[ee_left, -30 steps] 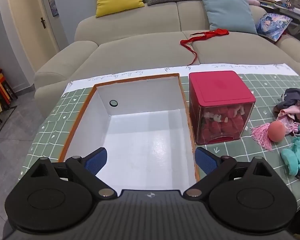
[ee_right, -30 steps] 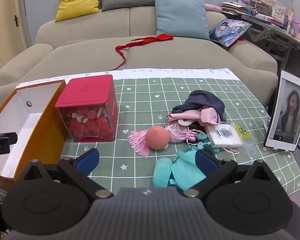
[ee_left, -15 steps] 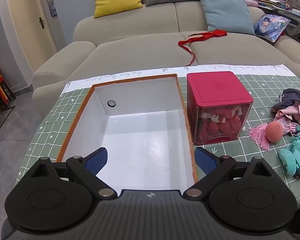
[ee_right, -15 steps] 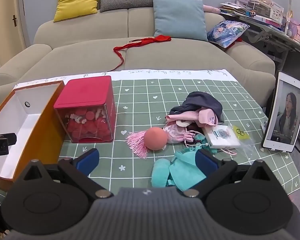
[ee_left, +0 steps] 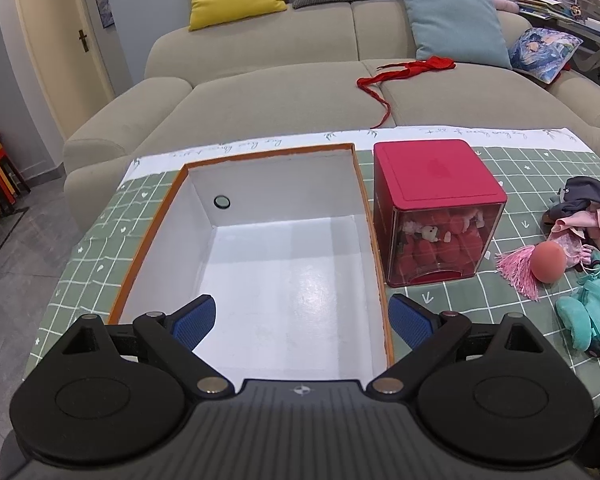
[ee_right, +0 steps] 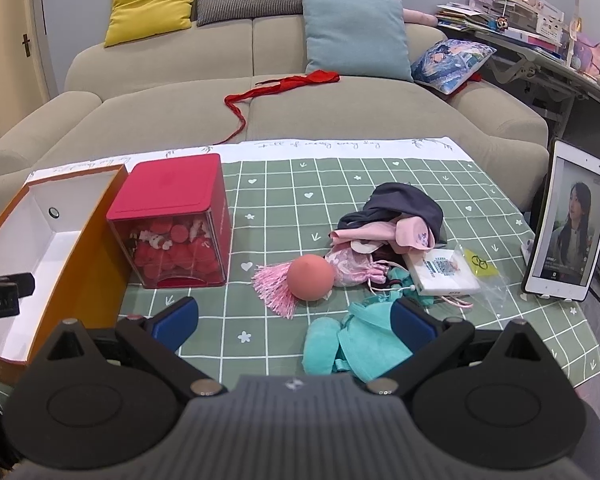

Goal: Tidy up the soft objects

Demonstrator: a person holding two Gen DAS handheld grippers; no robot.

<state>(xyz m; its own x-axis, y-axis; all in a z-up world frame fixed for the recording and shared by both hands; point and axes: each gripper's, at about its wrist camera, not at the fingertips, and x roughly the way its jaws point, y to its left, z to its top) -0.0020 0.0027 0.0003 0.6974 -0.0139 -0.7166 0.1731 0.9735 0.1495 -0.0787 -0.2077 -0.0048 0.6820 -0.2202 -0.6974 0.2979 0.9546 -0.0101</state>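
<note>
The left tongs (ee_left: 302, 322) are spread wide and hold nothing, hovering over the near end of an orange-edged white box (ee_left: 284, 280) on the green checked surface (ee_left: 100, 240). The right tongs (ee_right: 294, 318) are also spread and hold nothing, with a teal soft toy (ee_right: 348, 344) lying between their tips. Just ahead lie a coral ball (ee_right: 311, 277), a pink tassel (ee_right: 274, 286) and a heap of cloth items (ee_right: 392, 220), with a red cube container (ee_right: 172, 232) ahead to their left.

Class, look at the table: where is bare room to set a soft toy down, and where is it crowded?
Free: the white floor of the orange-edged cardboard box, and green checked tablecloth behind the red-lidded clear cube. Crowded: the clothing heap around the coral ball and teal plush.
</note>
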